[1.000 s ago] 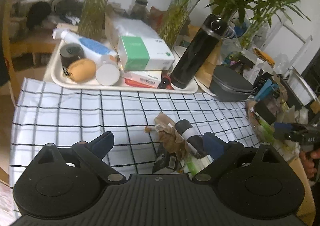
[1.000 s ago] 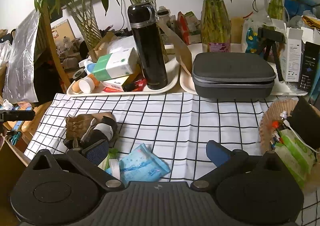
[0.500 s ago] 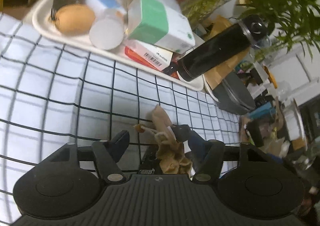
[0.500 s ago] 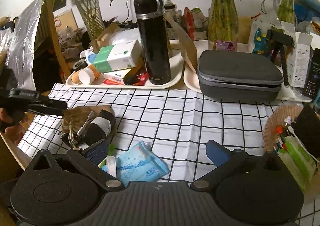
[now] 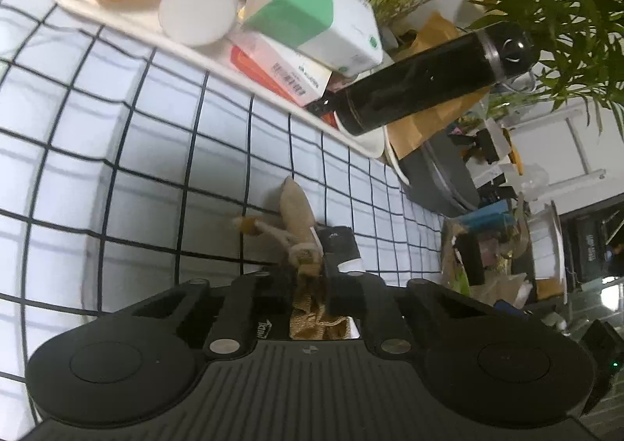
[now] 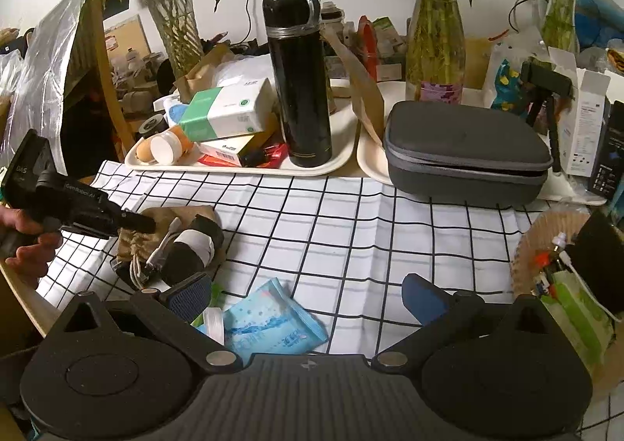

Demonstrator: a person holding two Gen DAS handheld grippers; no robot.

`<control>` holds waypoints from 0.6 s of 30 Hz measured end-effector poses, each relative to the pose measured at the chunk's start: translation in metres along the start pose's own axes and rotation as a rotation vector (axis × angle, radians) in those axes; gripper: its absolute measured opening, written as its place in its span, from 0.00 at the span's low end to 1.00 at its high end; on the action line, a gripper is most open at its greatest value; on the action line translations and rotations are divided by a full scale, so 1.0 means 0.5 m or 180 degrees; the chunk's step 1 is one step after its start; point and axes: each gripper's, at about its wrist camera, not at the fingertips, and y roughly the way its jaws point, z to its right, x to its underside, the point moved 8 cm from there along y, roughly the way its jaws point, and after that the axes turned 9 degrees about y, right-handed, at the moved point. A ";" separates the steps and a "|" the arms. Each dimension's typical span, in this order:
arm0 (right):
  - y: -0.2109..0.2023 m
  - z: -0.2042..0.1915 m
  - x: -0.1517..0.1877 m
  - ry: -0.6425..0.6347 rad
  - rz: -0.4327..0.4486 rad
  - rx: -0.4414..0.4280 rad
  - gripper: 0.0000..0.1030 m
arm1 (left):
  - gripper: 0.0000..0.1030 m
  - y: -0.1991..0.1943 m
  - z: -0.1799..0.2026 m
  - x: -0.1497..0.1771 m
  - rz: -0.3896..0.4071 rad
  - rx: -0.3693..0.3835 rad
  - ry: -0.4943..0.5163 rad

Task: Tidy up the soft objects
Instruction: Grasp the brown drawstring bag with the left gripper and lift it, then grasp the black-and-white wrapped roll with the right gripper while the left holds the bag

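A tan drawstring pouch (image 5: 296, 210) lies on the black-and-white checked cloth (image 5: 156, 152). My left gripper (image 5: 310, 277) is closing to a tight pinch on the pouch's near end, and its pads press the fabric. In the right wrist view the left gripper (image 6: 136, 222), held by a hand, reaches onto the pouch (image 6: 163, 214) from the left. A black roll with a white band (image 6: 195, 246) lies against the pouch. My right gripper (image 6: 304, 294) is open above the cloth. A blue wet-wipe pack (image 6: 269, 324) lies by its left finger, untouched.
Behind the cloth, a cream tray (image 6: 323, 168) carries a black flask (image 6: 300, 82), a green-and-white tissue box (image 6: 226, 109) and small boxes. A grey zip case (image 6: 464, 152) sits to the right. A woven basket (image 6: 530, 246) of packets stands at the right edge. Glass vases line the back.
My left gripper dropped toward the pouch, rolled, and went from wide open to shut on its near end. My right gripper stayed open and almost still.
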 end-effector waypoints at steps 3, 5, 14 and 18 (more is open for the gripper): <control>-0.004 0.002 -0.003 0.0011 0.0027 0.0009 1.00 | 0.11 -0.014 0.013 -0.003 0.0069 -0.0021 0.0113; -0.005 0.003 -0.004 0.0019 0.0031 0.0017 1.00 | 0.11 -0.024 0.031 -0.007 0.0135 0.0015 0.0232; -0.010 0.006 -0.006 0.0024 0.0064 0.0040 1.00 | 0.10 -0.111 0.141 -0.020 0.0655 0.0000 0.1118; -0.008 0.000 -0.002 -0.0029 0.0040 0.0004 1.00 | 0.10 -0.146 0.167 -0.011 0.0832 -0.0327 0.1499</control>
